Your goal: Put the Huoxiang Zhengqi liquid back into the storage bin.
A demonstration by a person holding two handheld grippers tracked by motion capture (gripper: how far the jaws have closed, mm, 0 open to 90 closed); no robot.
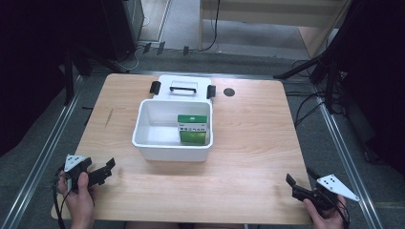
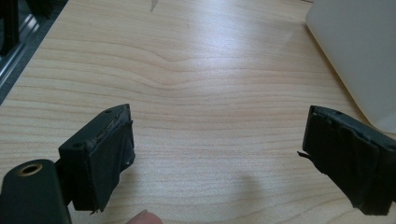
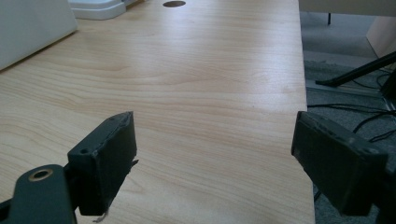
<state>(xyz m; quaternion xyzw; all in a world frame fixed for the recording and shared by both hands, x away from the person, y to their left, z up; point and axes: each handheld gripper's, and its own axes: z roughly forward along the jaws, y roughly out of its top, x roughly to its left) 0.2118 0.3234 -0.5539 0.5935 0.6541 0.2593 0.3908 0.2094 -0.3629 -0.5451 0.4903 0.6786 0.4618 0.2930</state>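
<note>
Light wood tabletop in a dim, cluttered room

The pale wood-grain tabletop (image 1: 248, 143) has rounded corners and 1 dark round hole (image 1: 229, 92) near its far edge. Grey floor (image 1: 191, 19) surrounds it, with metal rails (image 1: 341, 143) along both sides. Black stand legs (image 1: 305, 67) and loose cables (image 1: 305, 107) lie at the right; a light wooden furniture frame (image 1: 267, 19) stands beyond, and a dark cabinet (image 1: 122, 24) at far left.

The green box (image 1: 193, 129) bears a white label, its print too small to read.
</note>
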